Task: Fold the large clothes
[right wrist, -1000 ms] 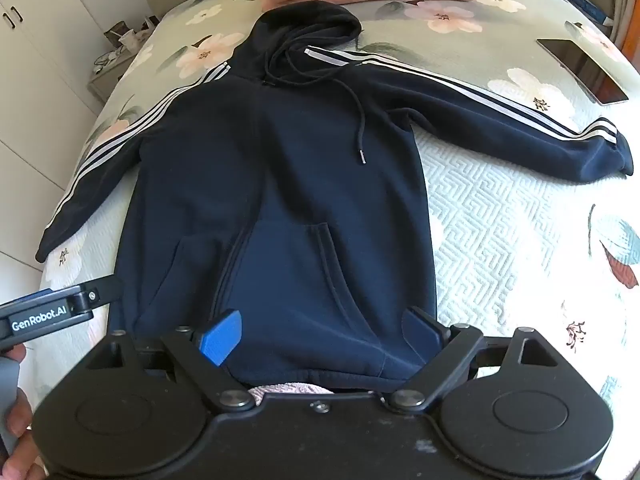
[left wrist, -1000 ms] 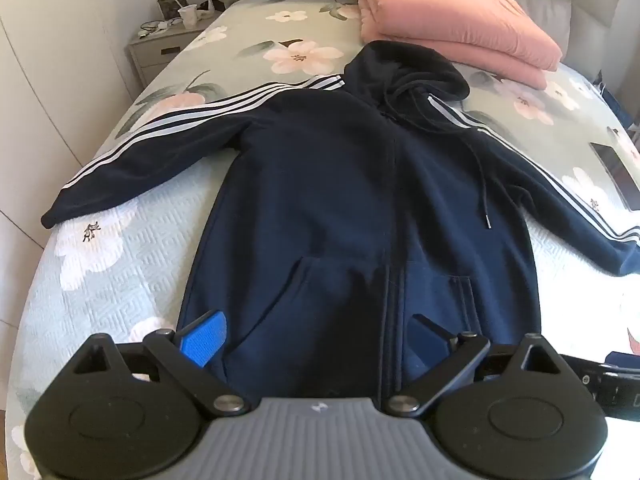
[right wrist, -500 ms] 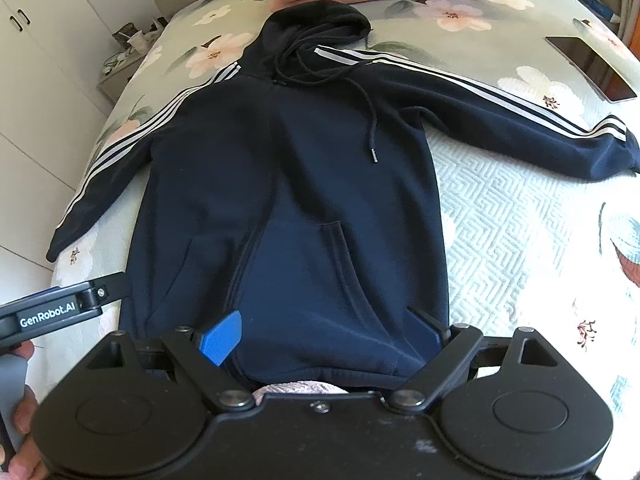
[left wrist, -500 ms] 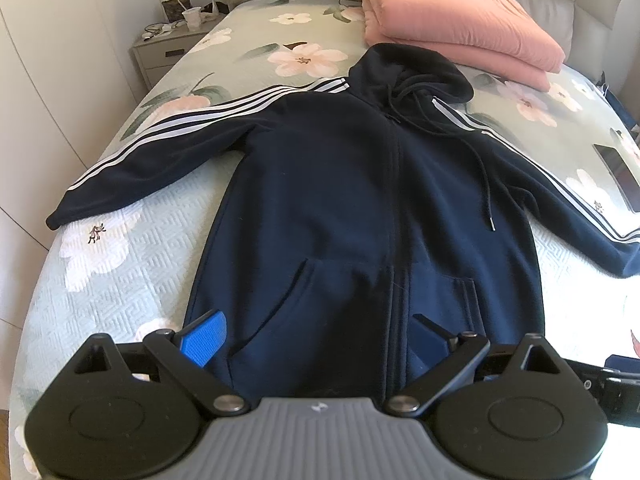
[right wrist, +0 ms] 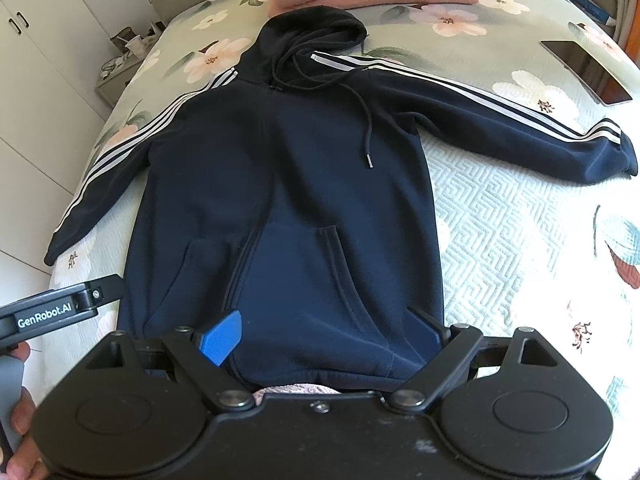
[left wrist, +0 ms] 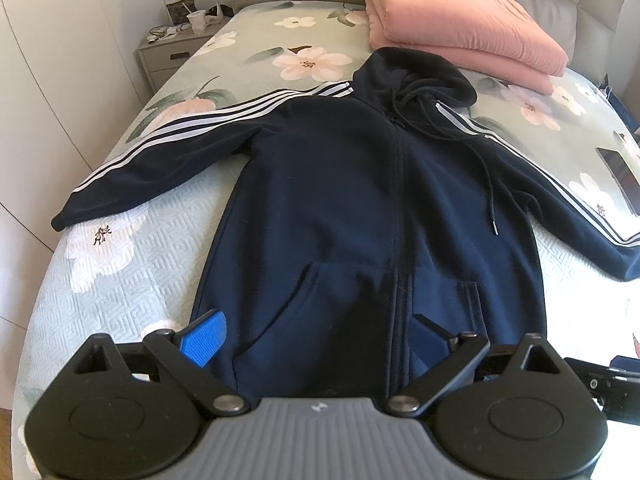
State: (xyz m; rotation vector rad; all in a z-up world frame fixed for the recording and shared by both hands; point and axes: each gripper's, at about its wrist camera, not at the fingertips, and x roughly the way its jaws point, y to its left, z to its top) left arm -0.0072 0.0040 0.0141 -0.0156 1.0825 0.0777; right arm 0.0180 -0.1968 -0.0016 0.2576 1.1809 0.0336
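A navy zip hoodie (left wrist: 360, 200) with white sleeve stripes lies flat, front up, on the floral bed (left wrist: 132, 264), sleeves spread to both sides and hood toward the headboard. It also shows in the right wrist view (right wrist: 288, 184). My left gripper (left wrist: 316, 340) is open and empty, hovering over the hem near the left pocket. My right gripper (right wrist: 320, 336) is open and empty, over the hem by the right pocket. The left gripper's body (right wrist: 60, 308) shows at the right wrist view's left edge.
A folded pink quilt (left wrist: 460, 44) lies at the headboard just behind the hood. A phone (right wrist: 588, 70) lies on the bed beyond the right sleeve. A nightstand (left wrist: 172, 52) with small items stands left of the bed, beside white wardrobes (right wrist: 36, 80).
Both grippers have pulled back slightly toward the foot of the bed, so the hoodie sits a little farther off. Both stay open. The hoodie has not moved.
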